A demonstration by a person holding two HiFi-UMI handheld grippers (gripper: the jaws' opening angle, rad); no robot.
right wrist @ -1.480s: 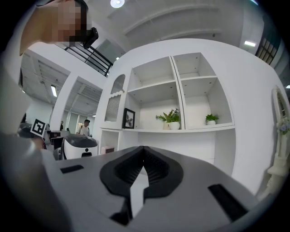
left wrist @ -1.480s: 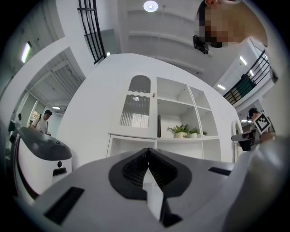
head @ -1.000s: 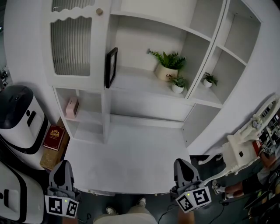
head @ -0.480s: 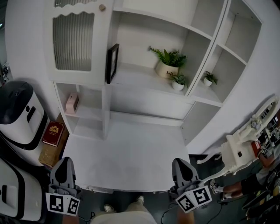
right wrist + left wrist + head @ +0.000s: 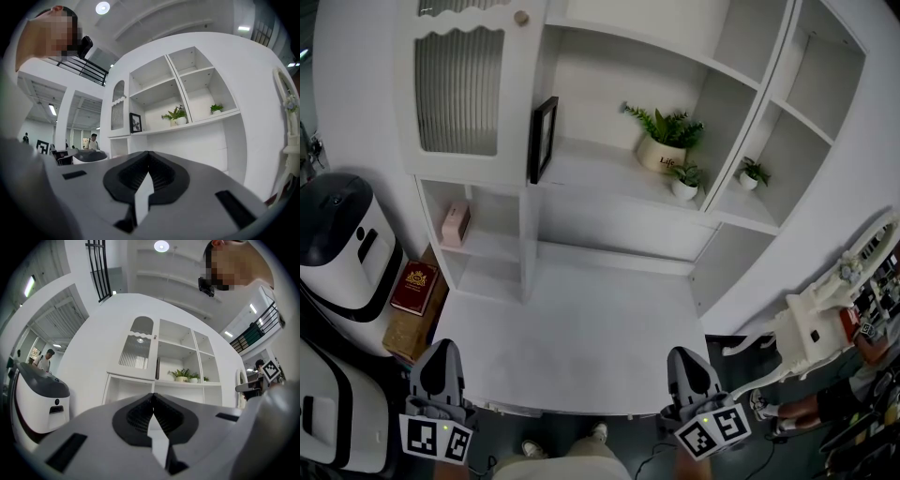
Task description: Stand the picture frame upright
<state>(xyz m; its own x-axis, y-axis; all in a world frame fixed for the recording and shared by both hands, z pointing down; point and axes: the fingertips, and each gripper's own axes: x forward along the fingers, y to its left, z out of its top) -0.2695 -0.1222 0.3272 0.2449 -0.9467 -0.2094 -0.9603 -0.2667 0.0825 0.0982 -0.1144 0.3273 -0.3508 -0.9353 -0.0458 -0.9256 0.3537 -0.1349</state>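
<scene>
A black picture frame [image 5: 542, 138] stands upright on the white shelf [image 5: 600, 176], leaning against the left cabinet wall; it also shows as a thin dark edge in the left gripper view [image 5: 157, 368] and face-on in the right gripper view [image 5: 135, 122]. My left gripper [image 5: 438, 367] sits at the near left edge of the white desk [image 5: 572, 328], shut and empty. My right gripper [image 5: 685, 371] hangs at the near right edge, also shut with nothing in it. Both are far from the frame.
A potted plant [image 5: 664, 139] and two small plants [image 5: 684, 179] [image 5: 753, 172] stand on the shelf. A pink box [image 5: 455, 225] sits in a lower cubby. A red book [image 5: 414, 289] lies on a box at left, beside a white-and-black machine [image 5: 342, 244].
The view has shifted slightly; both grippers sit a little lower in the picture. Nothing on the shelf has moved.
</scene>
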